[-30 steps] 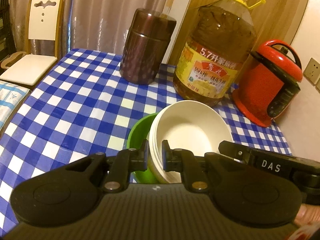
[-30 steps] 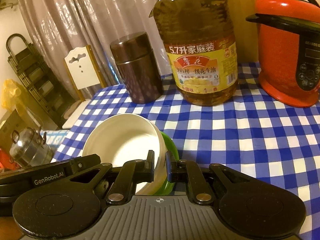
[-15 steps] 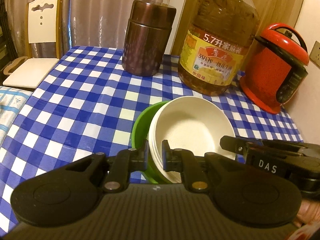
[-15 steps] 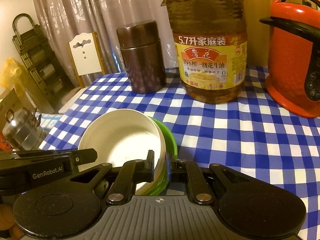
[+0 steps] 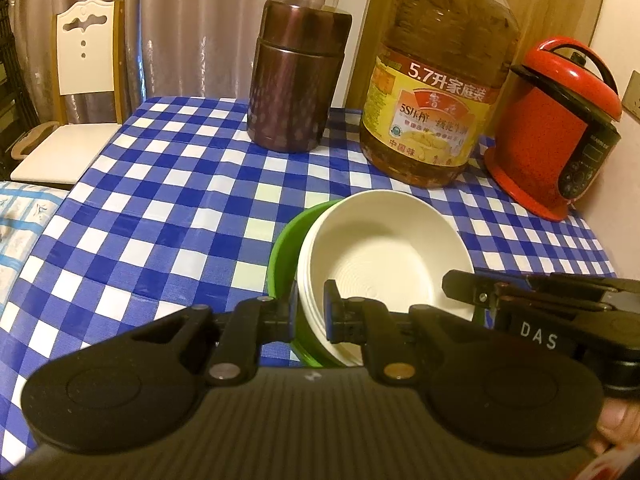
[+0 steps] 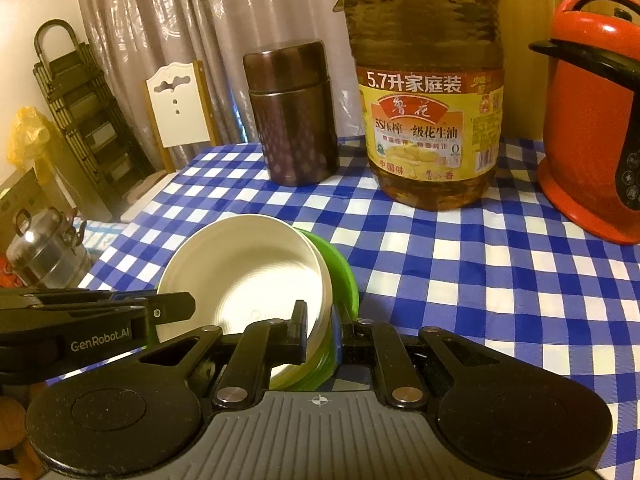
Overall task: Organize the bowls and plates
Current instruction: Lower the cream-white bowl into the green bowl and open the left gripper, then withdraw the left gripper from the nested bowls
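A stack of white bowls (image 5: 384,256) sits nested in a green bowl (image 5: 284,248), held above the blue-checked tablecloth (image 5: 168,208). My left gripper (image 5: 310,314) is shut on the stack's left rim, one finger inside the white bowl and one outside the green one. My right gripper (image 6: 320,330) is shut on the opposite rim of the white bowls (image 6: 248,268) and green bowl (image 6: 340,268). Each gripper shows in the other's view, the right one (image 5: 540,308) and the left one (image 6: 92,320).
At the back of the table stand a brown metal canister (image 5: 296,76), a large cooking-oil bottle (image 5: 436,92) and a red rice cooker (image 5: 556,128). A white chair (image 5: 76,80) stands past the left edge. A steel pot (image 6: 44,252) sits low at left.
Both grippers have drawn back and lowered with the bowl stack still held between them. The canister, bottle and cooker now look farther away and more upright.
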